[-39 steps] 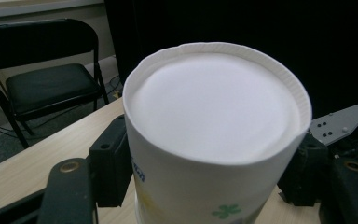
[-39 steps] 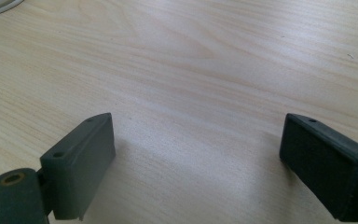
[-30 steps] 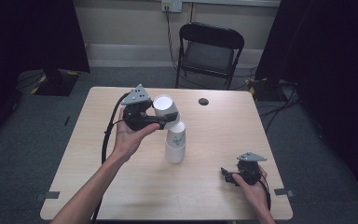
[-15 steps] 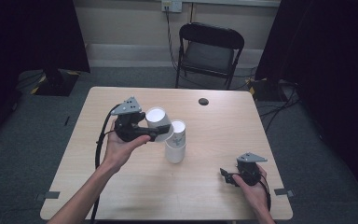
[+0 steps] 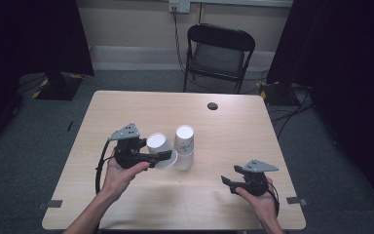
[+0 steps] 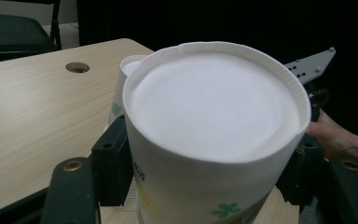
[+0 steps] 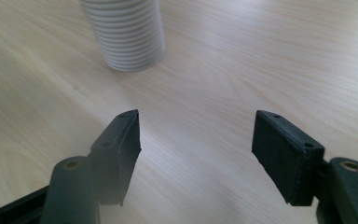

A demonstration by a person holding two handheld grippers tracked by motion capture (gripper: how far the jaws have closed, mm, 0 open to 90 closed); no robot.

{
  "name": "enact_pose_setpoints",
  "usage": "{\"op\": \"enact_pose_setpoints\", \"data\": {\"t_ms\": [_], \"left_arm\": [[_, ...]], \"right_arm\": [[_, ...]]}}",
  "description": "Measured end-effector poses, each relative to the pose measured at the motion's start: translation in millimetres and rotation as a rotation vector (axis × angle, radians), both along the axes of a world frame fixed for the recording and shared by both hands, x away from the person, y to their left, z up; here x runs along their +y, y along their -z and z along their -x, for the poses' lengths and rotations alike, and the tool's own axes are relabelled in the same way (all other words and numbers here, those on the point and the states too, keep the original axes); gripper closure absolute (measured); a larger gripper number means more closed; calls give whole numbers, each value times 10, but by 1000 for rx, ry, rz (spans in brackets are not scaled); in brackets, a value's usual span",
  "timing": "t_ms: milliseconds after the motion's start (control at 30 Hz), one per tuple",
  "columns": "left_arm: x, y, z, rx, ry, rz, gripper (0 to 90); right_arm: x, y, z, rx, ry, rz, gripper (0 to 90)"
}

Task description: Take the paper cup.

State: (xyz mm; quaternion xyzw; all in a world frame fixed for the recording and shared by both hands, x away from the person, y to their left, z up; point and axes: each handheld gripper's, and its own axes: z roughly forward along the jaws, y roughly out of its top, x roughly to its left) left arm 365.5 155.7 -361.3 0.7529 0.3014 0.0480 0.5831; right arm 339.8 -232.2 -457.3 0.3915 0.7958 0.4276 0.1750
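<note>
- Fingers of the left gripper (image 5: 161, 156) are clamping a single white paper cup with green print (image 5: 158, 146) by its sides; in the left gripper view the black pads (image 6: 114, 168) are pressing its wall, base towards the camera.
- Fingers of the right gripper (image 5: 228, 183) are standing apart with nothing between them; they have just been narrowing, and bare tabletop is showing between the pads (image 7: 121, 149) in the right gripper view.
- That held cup is being carried on its side, low over the light wooden table (image 5: 126, 209), just beside the upside-down stack of white paper cups (image 5: 184, 146) and on its left.
- Judging by this, one cup is already off the stack and is yet to be set down; the rest of the stack (image 7: 126, 35) is waiting, so the work seems to be at an early stage.
- Room on the table is lying open ahead of and beside the held cup, so nothing is blocking a set-down.
- Farther off, a small round dark hole in the tabletop (image 5: 213, 106) and a black folding chair (image 5: 219, 53) behind the table are sitting well clear of both hands.
- Only the stack itself is standing close enough to be knocked by the held cup.
</note>
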Motion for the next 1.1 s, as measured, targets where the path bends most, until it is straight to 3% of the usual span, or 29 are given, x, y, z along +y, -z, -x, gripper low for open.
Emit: {"op": "enact_pose_setpoints", "data": {"t_ms": [33,100,200,233,267,300,400,600,700,833,1100], "left_arm": [[10,31,27,15,-2,22,332],[13,43,42,20,-5,23,332],[35,92,83,41,-15,50,333],[35,92,83,41,-15,50,333],[57,117,86,70,-18,75,333],[57,117,86,70,-18,75,334],[91,140,92,90,-23,104,335],[137,168,79,128,-24,143,335],[133,200,70,163,-14,176,335],[118,219,72,181,-5,185,335],[56,216,98,233,38,256,335]], "right_arm": [[67,-47,31,-10,-23,-11,347],[109,-73,47,-21,-38,-12,352],[297,-195,122,-60,-103,-20,373],[342,-230,137,-66,-122,-42,380],[390,-269,156,-70,-143,-61,388],[390,-269,156,-70,-143,-61,388],[579,-416,198,-114,-211,-82,413],[857,-598,201,-189,-278,-99,450],[996,-620,184,-210,-309,-83,459],[1080,-614,154,-225,-319,-90,481],[1163,-624,132,-277,-328,-89,560]]}}
